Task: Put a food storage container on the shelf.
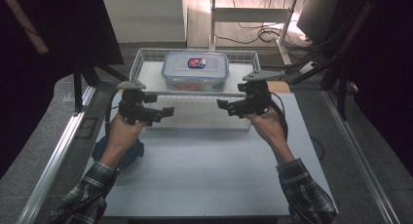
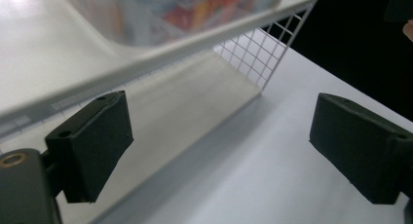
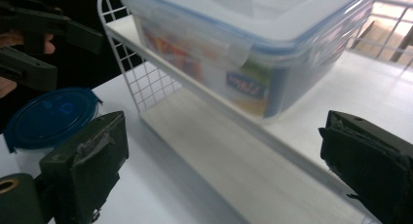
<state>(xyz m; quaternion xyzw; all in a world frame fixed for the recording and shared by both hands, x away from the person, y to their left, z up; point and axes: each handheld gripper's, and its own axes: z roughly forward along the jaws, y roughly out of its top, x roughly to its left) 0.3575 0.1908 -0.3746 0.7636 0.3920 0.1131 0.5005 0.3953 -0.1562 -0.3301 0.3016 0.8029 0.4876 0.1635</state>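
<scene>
- Grey speckled floor (image 1: 44, 151) surrounds the white table (image 1: 209, 180).
- Black curtains (image 1: 48, 34) flank both sides.
- White desk frame (image 1: 251, 14) and cables (image 1: 265, 35) lie beyond the table's far edge, brightly lit.

White wire rack (image 1: 146, 58), blue-rimmed clear box (image 1: 196, 70), plaid sleeves (image 1: 87, 195).

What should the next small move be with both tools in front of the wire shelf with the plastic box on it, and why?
Probably draw both tools back a little from the wire shelf. The left tool and right tool stand open with nothing between their jaws, and the plastic box sits on the shelf's upper level, so the placing looks finished.
</scene>
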